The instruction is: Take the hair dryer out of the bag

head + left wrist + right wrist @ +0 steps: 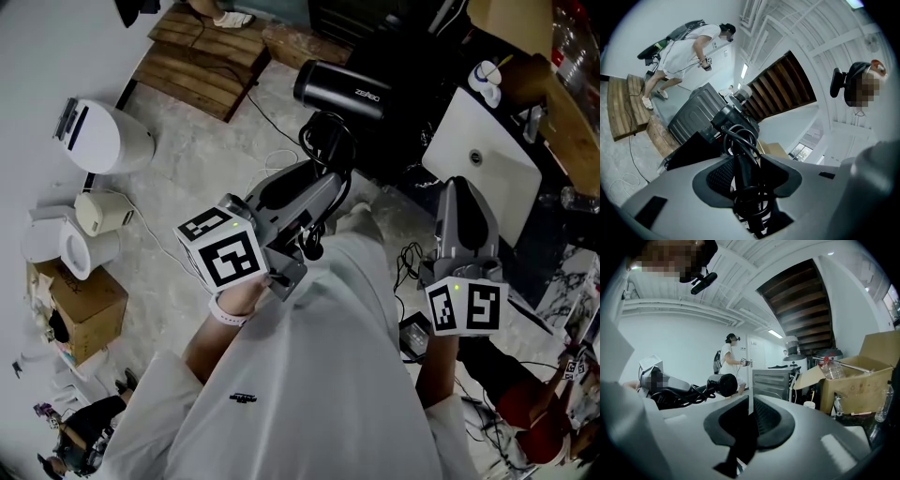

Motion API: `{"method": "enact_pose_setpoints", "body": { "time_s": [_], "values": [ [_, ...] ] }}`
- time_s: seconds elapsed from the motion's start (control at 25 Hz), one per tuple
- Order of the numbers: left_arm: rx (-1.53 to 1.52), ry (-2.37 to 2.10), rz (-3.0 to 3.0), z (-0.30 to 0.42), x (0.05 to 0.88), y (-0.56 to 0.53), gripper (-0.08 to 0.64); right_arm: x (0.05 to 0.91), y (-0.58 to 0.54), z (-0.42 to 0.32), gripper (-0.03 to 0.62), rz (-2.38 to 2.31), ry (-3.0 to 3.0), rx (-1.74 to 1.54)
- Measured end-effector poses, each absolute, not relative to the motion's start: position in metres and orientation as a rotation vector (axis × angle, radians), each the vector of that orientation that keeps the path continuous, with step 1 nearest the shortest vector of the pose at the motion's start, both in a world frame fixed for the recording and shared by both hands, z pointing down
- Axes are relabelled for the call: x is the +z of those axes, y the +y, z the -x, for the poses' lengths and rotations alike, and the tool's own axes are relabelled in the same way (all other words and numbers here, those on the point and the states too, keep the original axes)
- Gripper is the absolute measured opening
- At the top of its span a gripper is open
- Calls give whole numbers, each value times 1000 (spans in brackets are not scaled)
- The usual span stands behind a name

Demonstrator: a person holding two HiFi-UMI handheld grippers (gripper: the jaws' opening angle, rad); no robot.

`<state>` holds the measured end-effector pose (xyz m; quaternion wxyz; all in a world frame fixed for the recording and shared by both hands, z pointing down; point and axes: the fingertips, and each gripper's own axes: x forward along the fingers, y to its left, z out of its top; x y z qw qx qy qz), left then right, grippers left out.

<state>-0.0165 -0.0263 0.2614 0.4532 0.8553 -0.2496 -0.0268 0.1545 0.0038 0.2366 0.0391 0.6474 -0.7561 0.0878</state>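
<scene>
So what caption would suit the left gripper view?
Left tool grips black plastic hair dryer by its cord-wrapped handle.

Hair dryer (339, 91): black plastic, satin sheen on barrel. Its cord (754, 143): black, rubbery, smooth. Left tool (745, 171) and right tool (749, 416): matt grey plastic shells. Pads (719, 177): black, fine ribbed texture. Marker cube (225, 248): matt black-and-white faces. Shirt (319, 375): white cloth, soft creases. Floor (202, 155): rough, speckled, looks like concrete. Pallet (202, 56): bare rough wood planks. Box (855, 380): plain brown cardboard. Bottle (834, 367): clear plastic. Suitcase (691, 115): grey ribbed hard shell.
</scene>
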Motion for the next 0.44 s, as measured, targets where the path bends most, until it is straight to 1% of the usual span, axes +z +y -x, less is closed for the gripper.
{"method": "enact_pose_setpoints", "body": {
  "time_s": [0.44],
  "values": [
    [-67, -608, -2101, 17, 268, -7, 178, 239, 22, -153, 29, -1978, -2305, 268]
  ]
}}
